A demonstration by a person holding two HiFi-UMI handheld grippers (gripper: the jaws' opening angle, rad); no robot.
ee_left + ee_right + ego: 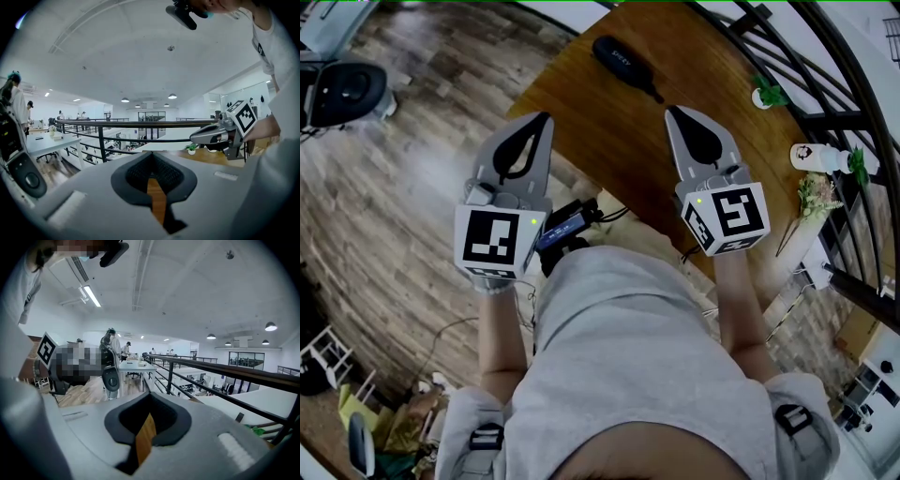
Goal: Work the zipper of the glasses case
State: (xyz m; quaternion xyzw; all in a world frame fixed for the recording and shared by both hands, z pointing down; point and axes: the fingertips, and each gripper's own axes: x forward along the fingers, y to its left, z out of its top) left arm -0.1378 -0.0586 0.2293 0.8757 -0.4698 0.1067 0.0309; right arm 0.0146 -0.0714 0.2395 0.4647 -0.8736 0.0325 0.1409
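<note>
Two hand-held grippers raised in the middle of the head view, neither clamped on anything.

Far left of the frame: wood-plank floor (384, 206), with a black rounded object (342, 94) in the upper left corner.

Left of centre: left hand-held gripper (546, 118), jaws pressed together and empty, tip overlapping the left corner of the brown worktop (609, 141). Same closed jaws in the left gripper view, only a sliver of brown worktop visible through the slit behind the tips.

Upper middle: dark glasses case (623, 64), lying flat toward the far end of the worktop, well apart from both tips. Zipper too small to make out.

Right of centre: right hand-held gripper (672, 112), jaws likewise together with nothing between them, above the worktop. Same closed jaws in the right gripper view.

Far right: small green potted plant (766, 94) and white pot (814, 157) near the worktop's right edge, black railing (853, 84) just beyond.
</note>
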